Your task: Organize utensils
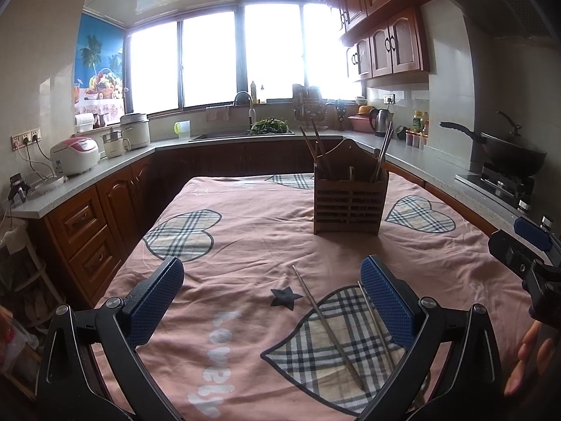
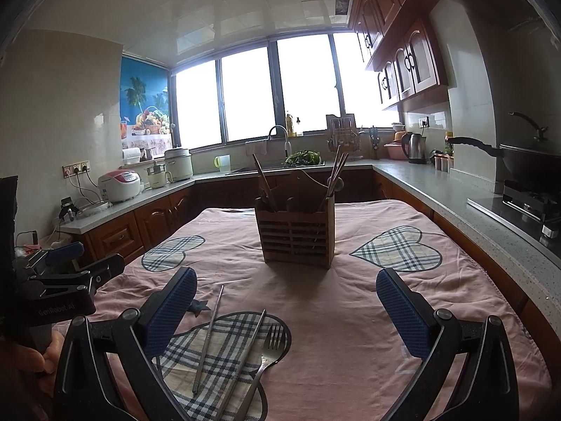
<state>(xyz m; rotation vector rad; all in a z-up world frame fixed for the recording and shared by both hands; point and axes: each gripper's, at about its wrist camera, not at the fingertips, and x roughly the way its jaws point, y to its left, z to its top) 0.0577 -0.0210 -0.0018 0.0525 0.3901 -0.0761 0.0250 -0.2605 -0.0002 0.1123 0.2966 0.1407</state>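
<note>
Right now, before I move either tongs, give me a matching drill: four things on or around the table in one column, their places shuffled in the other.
Things:
1. fork
2. wooden utensil holder
3. wok
4. rice cooker

Places:
A. on the stove at the right
B. upright at the middle of the pink tablecloth
C. on the left counter by the wall sockets
D. lying on the near plaid heart beside two metal chopsticks

Pairs: 1-D, 2-B, 3-A, 4-C

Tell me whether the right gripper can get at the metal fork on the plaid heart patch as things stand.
Probably yes. The right gripper is open and empty above the cloth, and the silver metal fork lies uncovered just ahead and to its left, beside two metal chopsticks. Nothing lies across it, though the chopsticks lie close.
</note>
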